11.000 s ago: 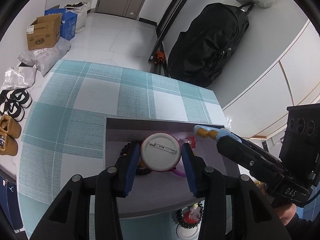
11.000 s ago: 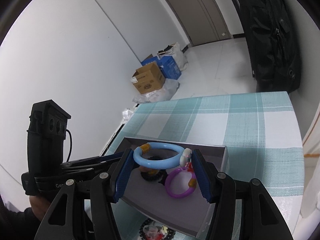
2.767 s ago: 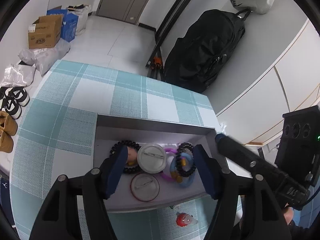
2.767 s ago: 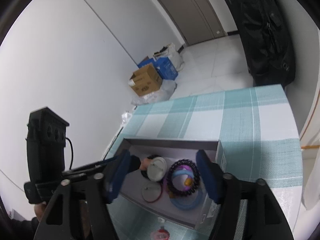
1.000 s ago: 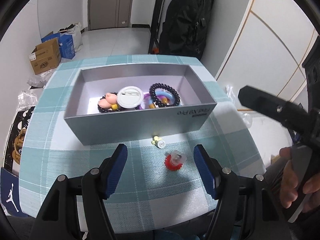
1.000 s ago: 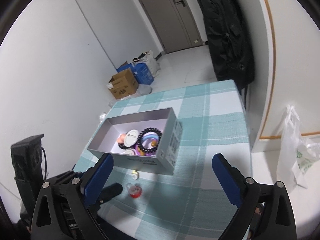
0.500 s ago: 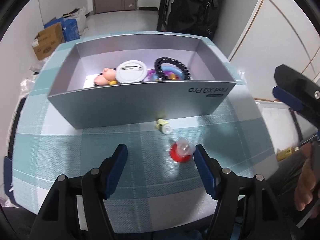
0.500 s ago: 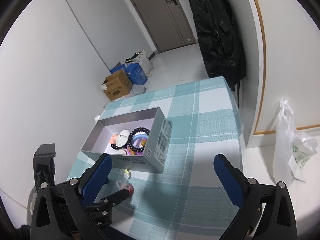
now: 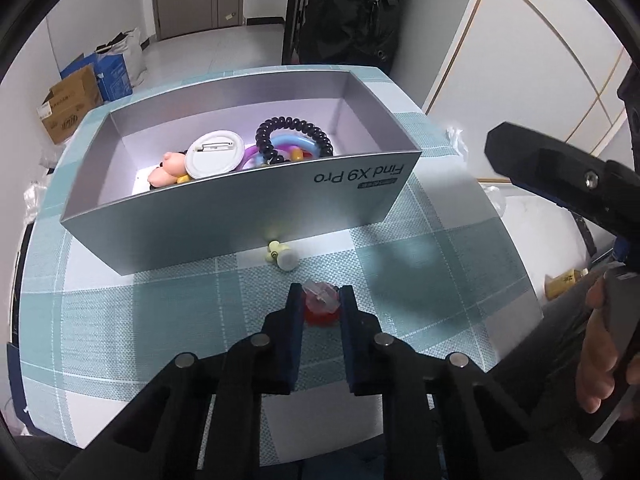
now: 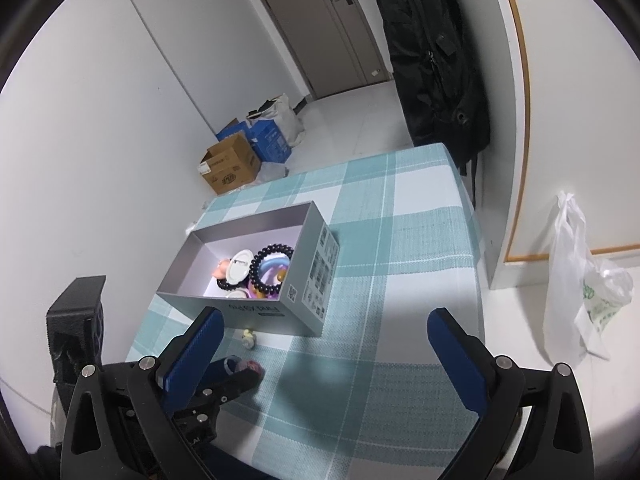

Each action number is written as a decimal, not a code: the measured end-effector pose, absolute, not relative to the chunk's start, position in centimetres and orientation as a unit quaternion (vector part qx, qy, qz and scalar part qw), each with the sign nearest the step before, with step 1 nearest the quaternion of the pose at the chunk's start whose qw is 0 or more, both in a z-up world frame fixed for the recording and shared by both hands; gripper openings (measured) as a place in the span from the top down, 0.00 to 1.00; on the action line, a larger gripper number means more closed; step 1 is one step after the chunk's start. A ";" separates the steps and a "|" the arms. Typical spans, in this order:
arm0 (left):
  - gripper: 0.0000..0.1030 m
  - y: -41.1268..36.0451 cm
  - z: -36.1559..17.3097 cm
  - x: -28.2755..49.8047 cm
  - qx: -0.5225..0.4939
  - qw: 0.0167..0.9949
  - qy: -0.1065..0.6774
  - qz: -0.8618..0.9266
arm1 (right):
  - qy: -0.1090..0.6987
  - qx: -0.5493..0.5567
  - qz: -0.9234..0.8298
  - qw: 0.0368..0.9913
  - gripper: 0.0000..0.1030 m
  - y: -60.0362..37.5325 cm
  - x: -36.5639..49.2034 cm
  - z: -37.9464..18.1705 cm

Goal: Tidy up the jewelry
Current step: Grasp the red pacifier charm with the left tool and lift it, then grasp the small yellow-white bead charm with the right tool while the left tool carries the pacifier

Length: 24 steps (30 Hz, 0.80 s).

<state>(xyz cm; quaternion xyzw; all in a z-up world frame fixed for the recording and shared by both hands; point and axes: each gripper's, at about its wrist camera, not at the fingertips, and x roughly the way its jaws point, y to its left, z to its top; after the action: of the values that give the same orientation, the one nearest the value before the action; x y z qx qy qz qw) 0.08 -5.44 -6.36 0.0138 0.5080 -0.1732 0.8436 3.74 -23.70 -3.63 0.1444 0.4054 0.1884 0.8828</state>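
A grey box on the checked tablecloth holds a white pin badge, a black bead bracelet, coloured rings and a pink figure. In front of it lie a small yellow-white charm and a red ring with a clear top. My left gripper is shut on the red ring, low on the cloth. My right gripper is wide open and empty, held above the table right of the box. The left gripper also shows there.
A black backpack hangs beyond the table's far edge. Cardboard boxes and bags sit on the floor at the left. A white plastic bag hangs right of the table. The table's near edge is just below my left gripper.
My left gripper has moved forward and down and closed its jaws on the red ring. My right gripper stays wide open and has drifted a little.
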 end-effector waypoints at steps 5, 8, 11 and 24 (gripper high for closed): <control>0.88 -4.5 -4.7 -0.3 -0.011 0.855 0.485 -0.183 | 0.417 0.139 0.198 0.876 0.01 -23.1 3.7 -4.2; 0.88 -3.2 -3.5 -0.3 -0.029 0.864 0.469 -0.182 | 0.428 0.131 0.201 0.871 0.02 -22.6 3.6 -4.7; 0.88 -2.1 -2.8 0.0 -0.051 0.869 0.459 -0.178 | 0.436 0.118 0.215 0.866 0.10 -21.5 3.5 -5.1; 0.88 3.8 -1.2 1.3 -0.117 0.889 0.423 -0.132 | 0.442 0.019 0.274 0.854 0.41 -14.7 2.8 -6.8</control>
<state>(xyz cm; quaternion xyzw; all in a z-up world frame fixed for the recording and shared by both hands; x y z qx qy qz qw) 1.33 3.85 -1.24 -0.1166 0.4235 -0.1317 0.8887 2.81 -14.72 -6.79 0.0193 0.4417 0.2744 0.8539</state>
